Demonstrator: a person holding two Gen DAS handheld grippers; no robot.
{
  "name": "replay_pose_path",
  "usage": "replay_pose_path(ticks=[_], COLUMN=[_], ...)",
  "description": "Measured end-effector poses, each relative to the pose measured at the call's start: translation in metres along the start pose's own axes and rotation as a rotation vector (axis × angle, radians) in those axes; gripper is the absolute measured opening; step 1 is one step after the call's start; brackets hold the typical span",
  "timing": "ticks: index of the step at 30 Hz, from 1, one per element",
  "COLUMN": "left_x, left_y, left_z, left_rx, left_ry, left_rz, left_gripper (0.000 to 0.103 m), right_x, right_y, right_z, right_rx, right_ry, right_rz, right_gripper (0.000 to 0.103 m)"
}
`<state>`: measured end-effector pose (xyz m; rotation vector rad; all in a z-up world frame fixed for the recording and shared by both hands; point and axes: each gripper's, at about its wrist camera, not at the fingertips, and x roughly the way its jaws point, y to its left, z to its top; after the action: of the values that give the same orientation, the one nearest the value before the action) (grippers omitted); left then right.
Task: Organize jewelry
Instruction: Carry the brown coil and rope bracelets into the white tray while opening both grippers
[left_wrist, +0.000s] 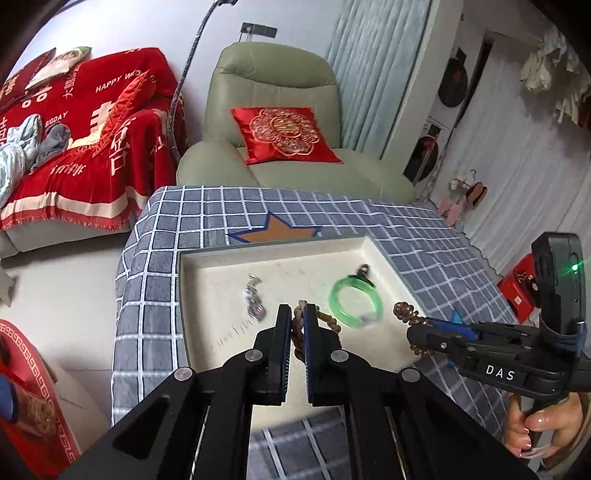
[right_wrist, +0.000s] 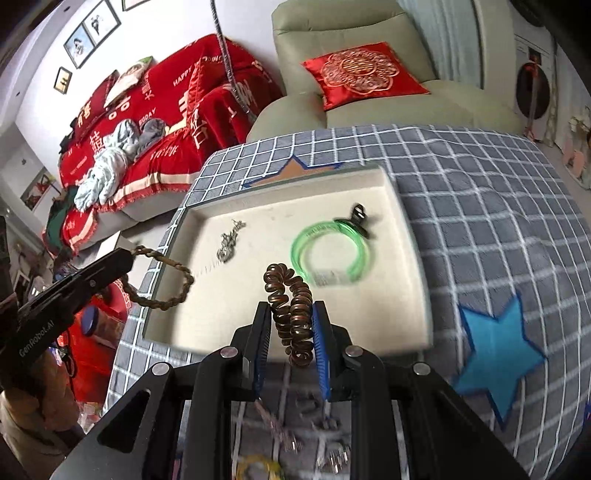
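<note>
My left gripper (left_wrist: 294, 314) is shut on a brown beaded bracelet (left_wrist: 297, 334), held over the near edge of a cream tray (left_wrist: 207, 295); it also shows in the right wrist view (right_wrist: 129, 254) with the bracelet (right_wrist: 162, 280) hanging from it. My right gripper (right_wrist: 290, 314) is shut on a coppery coiled bracelet (right_wrist: 291, 314), held above the tray (right_wrist: 406, 295); it shows in the left wrist view (left_wrist: 410, 326) at the tray's right edge. In the tray lie a green bangle (left_wrist: 354, 302) (right_wrist: 328, 254), a silver chain (left_wrist: 255, 299) (right_wrist: 231, 242) and a dark clip (left_wrist: 364, 271) (right_wrist: 358, 216).
The tray sits on a grey checked cloth (left_wrist: 155, 295) with star patches. More small jewelry (right_wrist: 332, 458) lies blurred on the cloth below my right gripper. A green armchair (left_wrist: 273, 110) and a red-covered sofa (left_wrist: 74, 147) stand beyond the table.
</note>
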<state>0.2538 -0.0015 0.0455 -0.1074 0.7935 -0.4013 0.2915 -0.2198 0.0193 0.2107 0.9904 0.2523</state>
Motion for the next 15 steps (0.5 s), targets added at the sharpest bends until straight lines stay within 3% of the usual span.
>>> replay_pose_path(ticks=[8, 15], left_x=[0.054, 0.084], left_y=[0.023, 0.028], left_z=[-0.002, -0.013], left_rx=[-0.037, -0.012], left_ry=[0.079, 0.134], left_rz=[0.048, 0.121], left_gripper=[0.023, 0.023], right_x=[0.056, 0.103], right_y=[0.017, 0.022], right_z=[0.04, 0.053], right_rx=[-0.044, -0.072], right_ry=[0.024, 0.066], right_rz=[0.016, 0.005], right_gripper=[0.024, 0.024])
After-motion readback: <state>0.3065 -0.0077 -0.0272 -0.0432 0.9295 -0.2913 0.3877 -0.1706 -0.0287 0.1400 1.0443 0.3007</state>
